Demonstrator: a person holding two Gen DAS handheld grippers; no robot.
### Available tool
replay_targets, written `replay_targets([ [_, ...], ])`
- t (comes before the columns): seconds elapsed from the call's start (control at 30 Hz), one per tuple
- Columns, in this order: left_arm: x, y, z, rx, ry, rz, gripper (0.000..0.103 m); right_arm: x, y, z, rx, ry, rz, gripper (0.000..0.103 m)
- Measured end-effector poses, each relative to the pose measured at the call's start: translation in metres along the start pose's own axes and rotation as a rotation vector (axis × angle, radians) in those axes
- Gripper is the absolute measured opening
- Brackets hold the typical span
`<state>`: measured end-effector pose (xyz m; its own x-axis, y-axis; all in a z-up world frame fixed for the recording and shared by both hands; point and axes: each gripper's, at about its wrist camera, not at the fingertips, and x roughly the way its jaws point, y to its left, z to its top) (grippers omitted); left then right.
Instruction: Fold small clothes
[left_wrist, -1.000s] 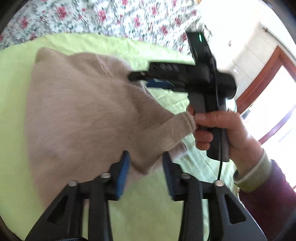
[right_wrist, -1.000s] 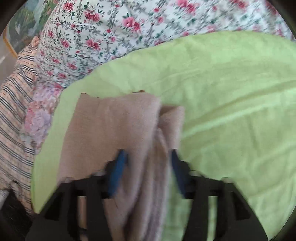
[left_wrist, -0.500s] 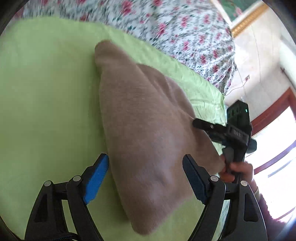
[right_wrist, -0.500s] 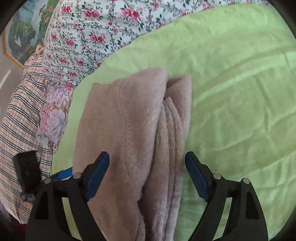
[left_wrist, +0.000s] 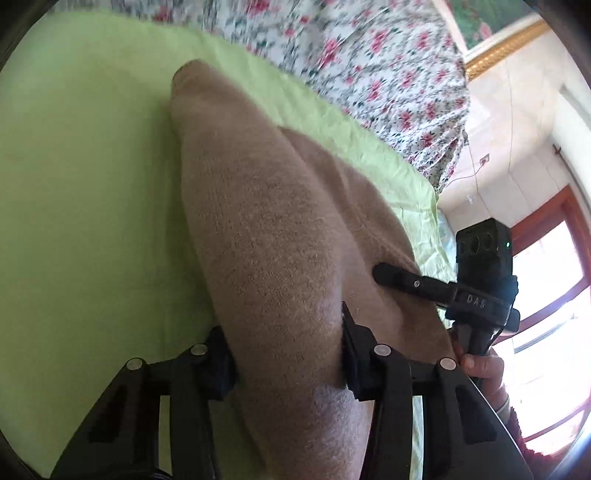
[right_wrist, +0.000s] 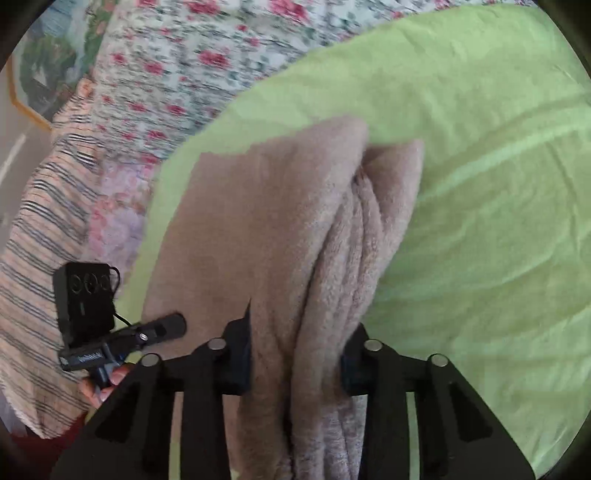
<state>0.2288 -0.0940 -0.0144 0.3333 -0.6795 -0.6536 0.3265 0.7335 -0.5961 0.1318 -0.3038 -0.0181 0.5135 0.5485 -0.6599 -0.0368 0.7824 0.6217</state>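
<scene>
while the tan garment is lying folded lengthwise on the green sheet, both hand-held grippers are biting into its near end. the left hand-held gripper has just been closing, and its jaws are now clamped on the thick folded edge of the garment, the cloth bulging up between the two black fingers. in the left wrist view the garment is stretching away as a long tapering roll toward the flowered bedspread, its far tip resting on the sheet near the sheet's edge.

the right hand-held gripper has likewise just been closing, and its jaws are now pinching a bunched stack of the garment's layers, several soft ridges of pile running up from between the fingers. in the right wrist view the wider flat part of the garment is lying to the left of those ridges, on the sheet.

each gripper is showing in the other's view: the right one is lying against the garment's right side, a hand gripping its handle below; the left one is touching the garment's left edge, fingertips of the other hand showing under it. a striped cloth is lying beyond the sheet's left edge, beside the bedspread.
</scene>
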Motion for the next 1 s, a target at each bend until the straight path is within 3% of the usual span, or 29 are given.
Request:
replay_targets([
  [0.23,-0.119,0.014,-0.06,0.049,-0.088,0.122,0.045,0.03,0.088,-0.055,-0.106,0.017,0.159,0.033],
  [0.33,-0.159,0.028,-0.09,0.058,-0.106,0.171,0.045,0.053,0.108,-0.077,-0.108,0.061,0.223,0.033],
  [0.4,-0.169,0.044,-0.11,0.049,-0.093,0.203,0.046,0.069,0.113,-0.09,-0.102,0.103,0.218,0.034],
  [0.47,-0.162,0.063,-0.129,0.024,-0.046,0.262,0.052,0.089,0.113,-0.105,-0.11,0.148,0.145,0.037],
  [0.57,-0.168,0.064,-0.145,0.07,-0.09,0.312,0.067,0.087,0.106,-0.104,-0.055,0.149,0.149,0.055],
  [0.63,-0.176,0.061,-0.148,0.098,-0.119,0.336,0.08,0.076,0.105,-0.101,-0.063,0.13,0.069,0.075],
  [0.67,-0.179,0.063,-0.147,0.102,-0.137,0.354,0.081,0.066,0.105,-0.098,-0.076,0.103,0.042,0.076],
  [0.83,-0.187,0.086,-0.13,0.005,-0.17,0.348,0.081,0.038,0.12,-0.069,-0.128,-0.035,-0.004,0.075],
  [0.93,-0.183,0.096,-0.118,-0.062,-0.169,0.324,0.081,0.052,0.128,-0.047,-0.137,-0.033,0.013,0.055],
  [1.0,-0.179,0.098,-0.112,-0.085,-0.167,0.329,0.081,0.068,0.131,-0.038,-0.146,-0.011,-0.004,0.051],
])
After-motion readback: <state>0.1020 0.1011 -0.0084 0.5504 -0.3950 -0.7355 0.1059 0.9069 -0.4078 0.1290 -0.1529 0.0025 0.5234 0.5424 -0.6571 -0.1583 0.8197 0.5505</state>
